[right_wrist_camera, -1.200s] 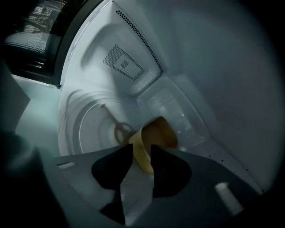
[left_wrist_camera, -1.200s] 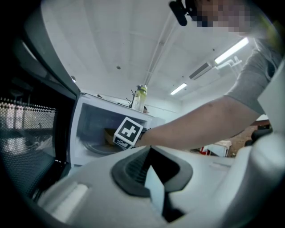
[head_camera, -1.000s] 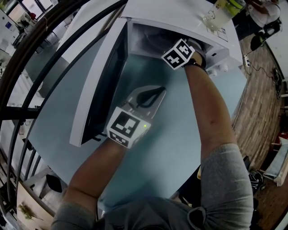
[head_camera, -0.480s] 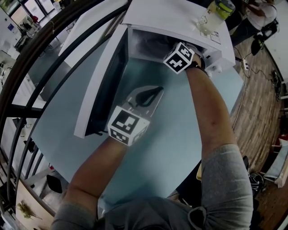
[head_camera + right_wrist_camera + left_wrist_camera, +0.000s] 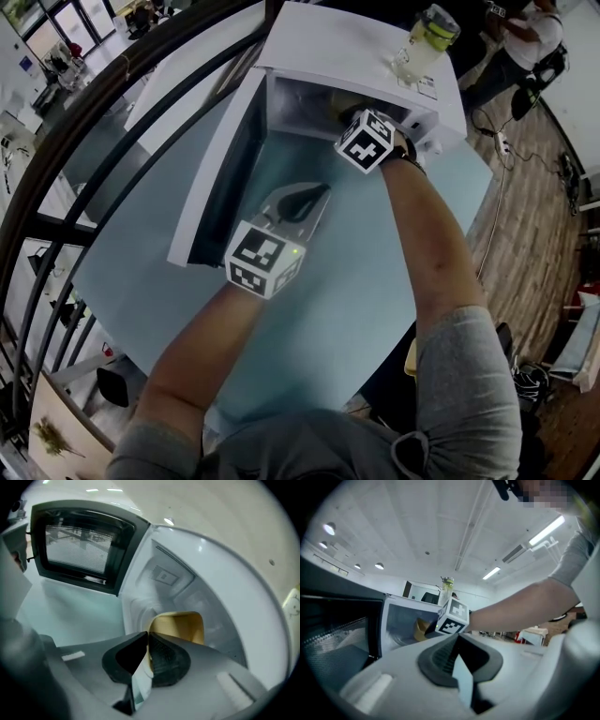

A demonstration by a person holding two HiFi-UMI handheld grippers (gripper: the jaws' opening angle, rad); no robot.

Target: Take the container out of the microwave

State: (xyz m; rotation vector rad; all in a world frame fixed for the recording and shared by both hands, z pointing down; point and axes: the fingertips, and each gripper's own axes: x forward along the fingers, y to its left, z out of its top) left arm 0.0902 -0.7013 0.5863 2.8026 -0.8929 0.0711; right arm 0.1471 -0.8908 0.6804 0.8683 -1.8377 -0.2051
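Note:
The white microwave (image 5: 328, 37) stands open at the far end of the pale blue table (image 5: 356, 309). Inside it sits a yellow container (image 5: 180, 627), seen past the marker cube in the left gripper view as the same container (image 5: 420, 627). My right gripper (image 5: 148, 637) reaches into the mouth of the microwave, shut on the container's near rim. In the head view its marker cube (image 5: 366, 141) hides the jaws. My left gripper (image 5: 309, 199) hovers over the table in front of the microwave door (image 5: 220, 169), shut with nothing between its pads.
The door stands swung out to the left, its window (image 5: 79, 545) facing the cavity. A clear bottle with a green lid (image 5: 422, 42) stands on top of the microwave. Dark railing bars (image 5: 94, 122) run along the left. A person (image 5: 525, 37) stands at the far right.
My right gripper has drawn back toward the mouth of the microwave with the container's rim in its jaws. The left gripper has risen a little.

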